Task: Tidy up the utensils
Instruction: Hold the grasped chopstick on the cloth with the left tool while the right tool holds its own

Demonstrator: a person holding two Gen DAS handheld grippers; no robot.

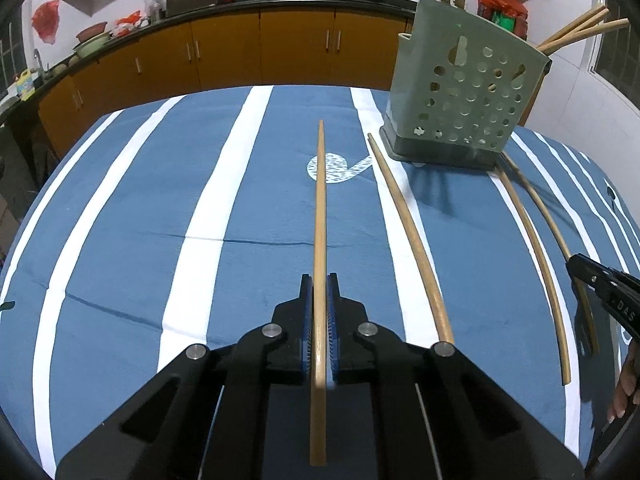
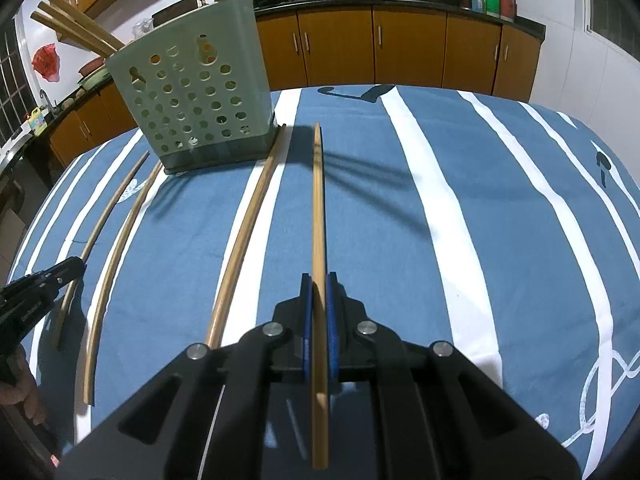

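Chopstick (image 1: 320,216) pinched between left fingers (image 1: 305,320), another chopstick (image 2: 318,216) pinched between right fingers (image 2: 306,320)

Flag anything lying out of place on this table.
Two loose chopsticks still lie on the striped cloth beside the green holder, not in it. Each tool, left and right, grips another chopstick.

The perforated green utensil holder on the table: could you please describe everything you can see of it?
The pale green plastic utensil holder is a boxy, upright caddy, its walls pierced with round holes and two keyhole slots, seated in a darker grey base tray. It stands on the blue-and-white striped tablecloth. Several wooden chopsticks lean out of its top. Loose chopsticks lie on the cloth beside its base; neither gripper touches it.
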